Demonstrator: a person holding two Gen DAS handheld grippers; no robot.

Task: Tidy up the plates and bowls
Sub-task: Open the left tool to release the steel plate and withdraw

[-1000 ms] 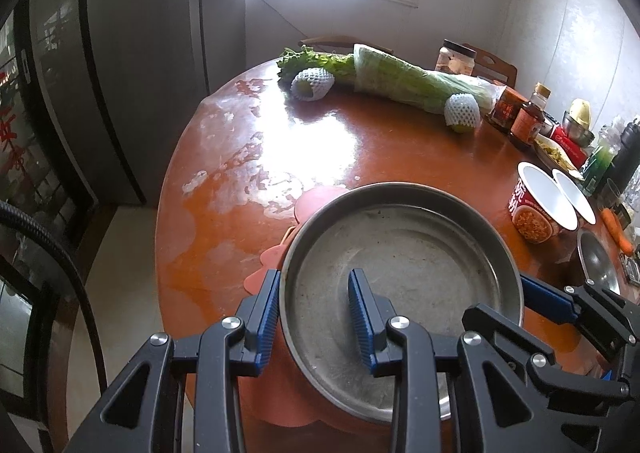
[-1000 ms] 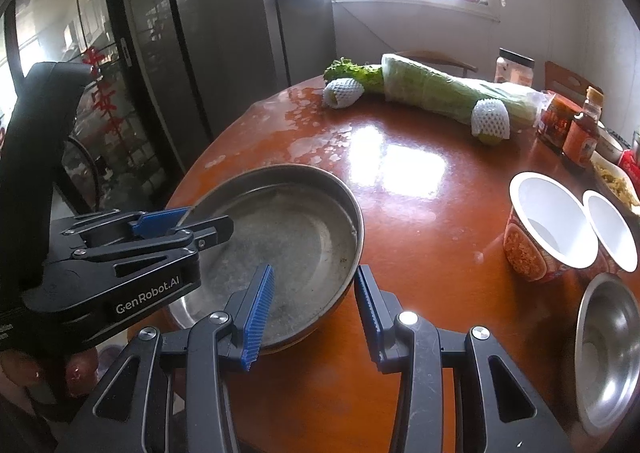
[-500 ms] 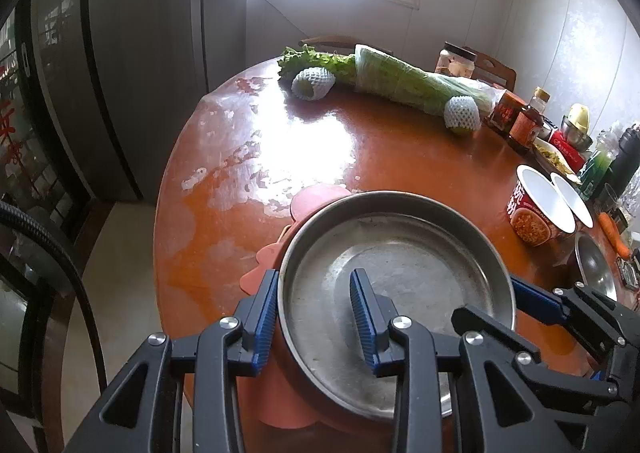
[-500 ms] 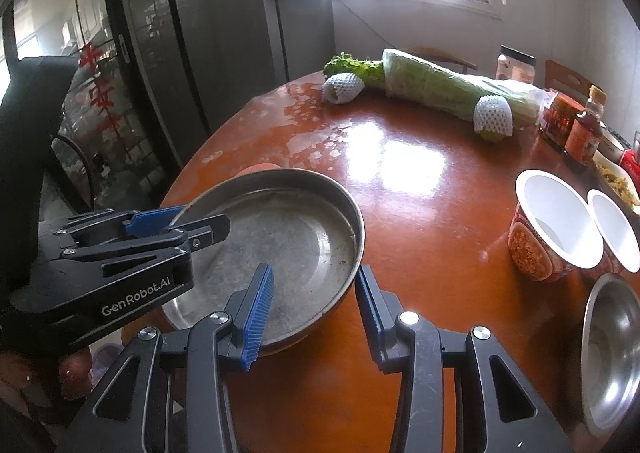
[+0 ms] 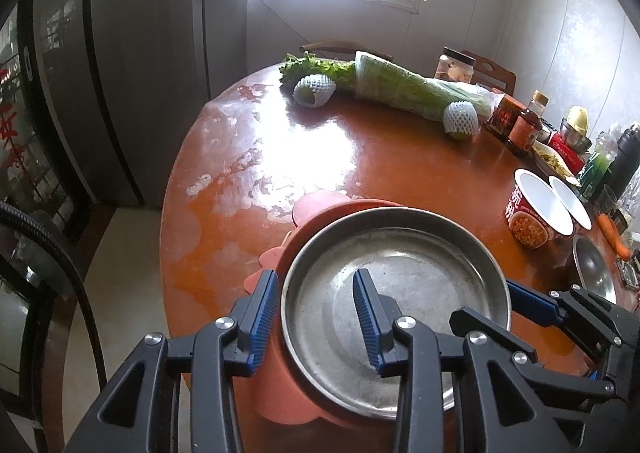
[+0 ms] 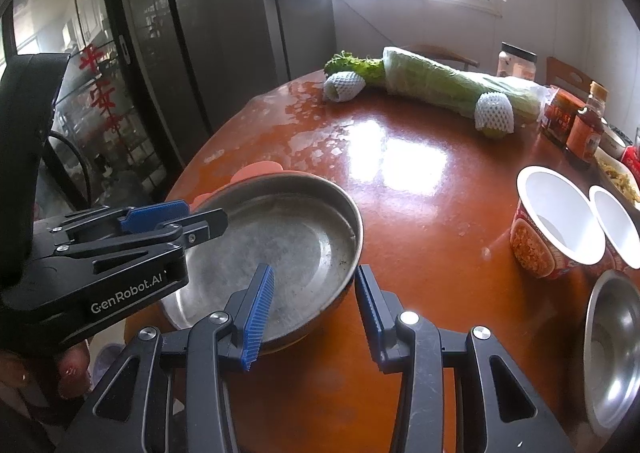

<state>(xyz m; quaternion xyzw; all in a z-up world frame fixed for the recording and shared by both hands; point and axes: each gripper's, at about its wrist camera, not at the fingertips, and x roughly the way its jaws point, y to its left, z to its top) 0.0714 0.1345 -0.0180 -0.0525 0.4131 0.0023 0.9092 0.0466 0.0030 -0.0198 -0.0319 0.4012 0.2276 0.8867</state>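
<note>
Left gripper (image 5: 316, 317): jaws astride the steel pan's (image 5: 420, 285) near-left rim, just been opening, pads off the metal.
Right gripper (image 6: 314, 313): jaws astride the near-right rim; contact unclear, cannot tell if gripping.
Pan: sits nested in the pink plate (image 5: 316, 209), at the table (image 5: 392, 145) edge.
Risk: one-sided hold may tilt the pan; dragging the plate off the edge.
Neighbours: paper cups (image 6: 560, 221) and steel bowl (image 6: 612, 341) to the right, bump hazard.

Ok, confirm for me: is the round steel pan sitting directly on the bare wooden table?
No, the round steel pan rests on a salmon-pink plate whose rim shows beneath it.
</note>
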